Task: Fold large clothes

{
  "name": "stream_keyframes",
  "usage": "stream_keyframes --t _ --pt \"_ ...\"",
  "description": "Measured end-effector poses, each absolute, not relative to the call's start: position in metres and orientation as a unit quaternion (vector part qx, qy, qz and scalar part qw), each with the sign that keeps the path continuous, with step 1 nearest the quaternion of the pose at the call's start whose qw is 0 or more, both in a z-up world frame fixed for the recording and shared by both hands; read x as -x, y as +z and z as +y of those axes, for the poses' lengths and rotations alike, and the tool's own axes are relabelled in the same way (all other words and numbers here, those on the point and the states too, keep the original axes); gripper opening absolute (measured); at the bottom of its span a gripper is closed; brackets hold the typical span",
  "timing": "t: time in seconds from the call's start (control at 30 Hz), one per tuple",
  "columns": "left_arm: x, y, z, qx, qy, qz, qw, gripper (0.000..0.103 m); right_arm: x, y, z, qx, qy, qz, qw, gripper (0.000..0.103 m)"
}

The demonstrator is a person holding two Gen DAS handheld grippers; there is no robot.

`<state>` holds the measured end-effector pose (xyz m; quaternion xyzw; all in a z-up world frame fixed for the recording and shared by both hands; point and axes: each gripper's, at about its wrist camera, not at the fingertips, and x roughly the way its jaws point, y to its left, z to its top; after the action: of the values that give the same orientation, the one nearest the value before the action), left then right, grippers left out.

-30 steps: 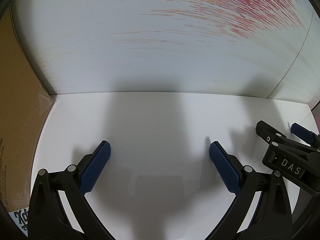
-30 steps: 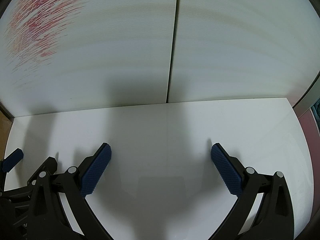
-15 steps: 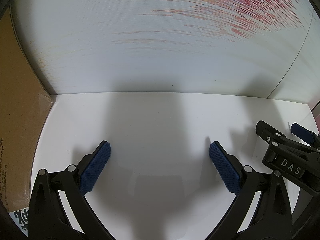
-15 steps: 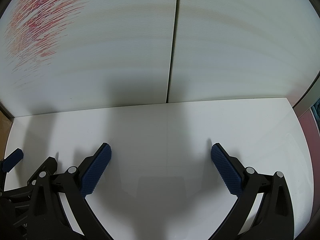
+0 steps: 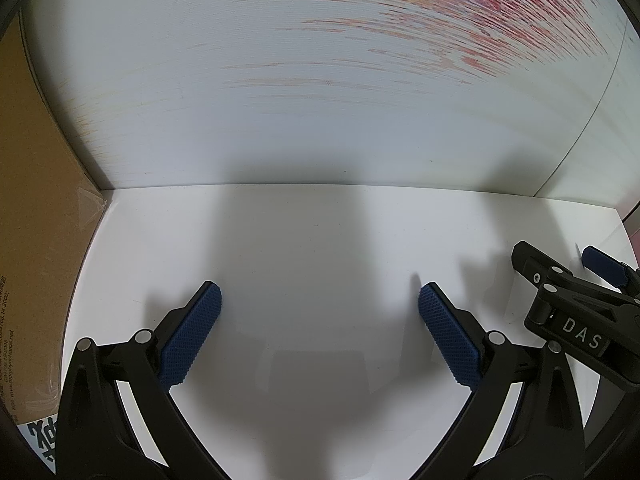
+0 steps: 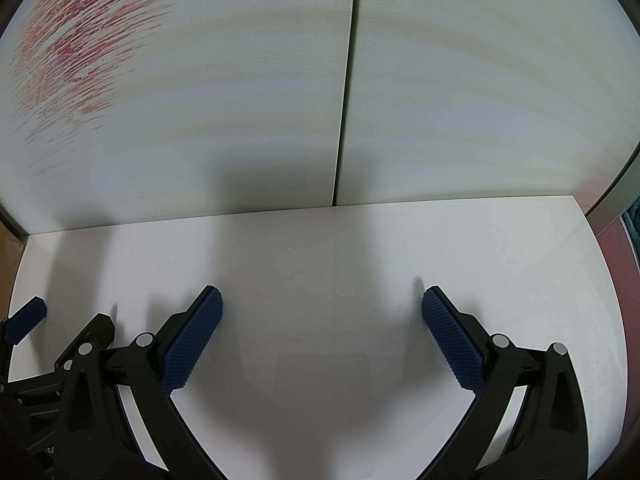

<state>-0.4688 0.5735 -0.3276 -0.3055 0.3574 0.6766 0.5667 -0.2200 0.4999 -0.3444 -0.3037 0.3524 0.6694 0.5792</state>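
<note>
No garment shows in either view. My left gripper (image 5: 319,294) stands open above a white table (image 5: 312,240), its blue ridged pads (image 5: 192,332) wide apart with nothing between them. My right gripper (image 6: 322,296) is also open over the same white table (image 6: 320,248), holding nothing. In the left wrist view the right gripper (image 5: 568,280) pokes in at the right edge, close beside the left one. In the right wrist view a blue pad (image 6: 26,316) of the left gripper shows at the left edge.
A white back panel (image 5: 280,100) with red and orange streaks rises behind the table. A vertical seam (image 6: 346,80) splits that panel. A brown cardboard sheet (image 5: 44,200) stands at the table's left side. A dark reddish strip (image 6: 616,264) runs along the table's right edge.
</note>
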Motion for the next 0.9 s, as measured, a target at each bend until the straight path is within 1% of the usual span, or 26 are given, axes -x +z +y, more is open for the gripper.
stream_keyframes --t 0.9 --pt "0.4678 -0.3278 0.575 0.305 0.676 0.358 0.567 0.098 0.2222 -0.3458 0.5017 0.304 0.669 0.352 0.579 0.097"
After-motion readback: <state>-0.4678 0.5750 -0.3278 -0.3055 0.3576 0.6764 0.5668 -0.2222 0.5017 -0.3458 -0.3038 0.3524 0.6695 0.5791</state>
